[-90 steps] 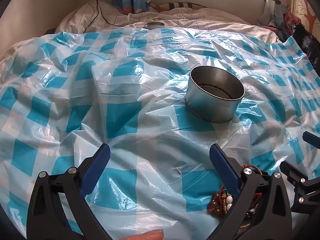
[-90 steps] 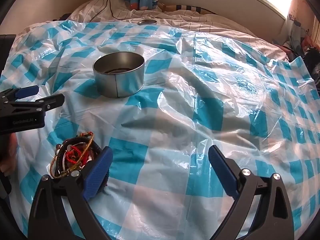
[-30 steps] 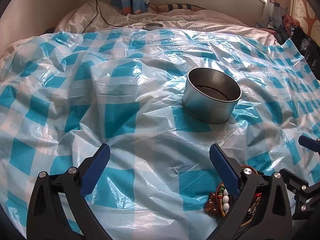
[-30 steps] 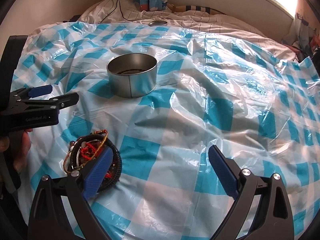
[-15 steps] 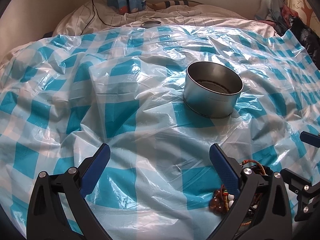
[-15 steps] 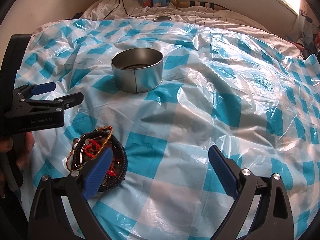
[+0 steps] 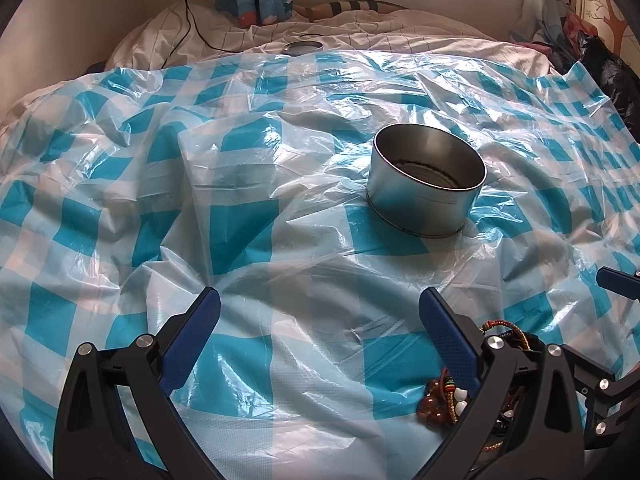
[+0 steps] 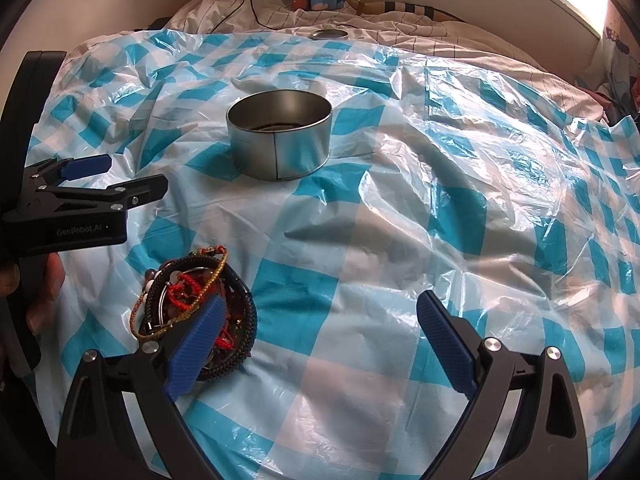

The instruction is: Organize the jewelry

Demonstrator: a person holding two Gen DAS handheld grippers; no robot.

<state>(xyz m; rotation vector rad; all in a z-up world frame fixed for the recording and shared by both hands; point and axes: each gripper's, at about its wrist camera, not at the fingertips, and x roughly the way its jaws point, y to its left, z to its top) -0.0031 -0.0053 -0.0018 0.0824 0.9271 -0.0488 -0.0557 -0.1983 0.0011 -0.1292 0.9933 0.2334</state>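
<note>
A blue-and-white checked plastic sheet [image 8: 440, 216] lies crumpled over a bed, with a round metal tin [image 8: 280, 136] standing open near its middle. Something dark lines the tin's bottom, too shadowed to identify. The jewelry [image 8: 196, 300], a tangled pile of cord bracelets, beads and red thread, rests on the sheet nearer the cameras, well apart from the tin. In the right wrist view the right tool [image 8: 318, 330] spreads wide and grips nothing; its left finger covers the near edge of the pile, so whether it touches cannot be told. The left tool [image 7: 320, 332] is likewise wide and empty in its own view, where its right finger and frame hide most of the pile [image 7: 444, 398], leaving only a few brown and white beads and a braided loop showing. From the right wrist view the left tool [image 8: 120, 180] appears side-on at the frame's left edge, partly cut off, with a hand [image 8: 36, 292] behind it only partly visible. A small round lid [image 8: 330, 34] sits on the striped bedding [image 8: 400, 28] beyond the sheet, near a black cable [image 8: 250, 0].
</note>
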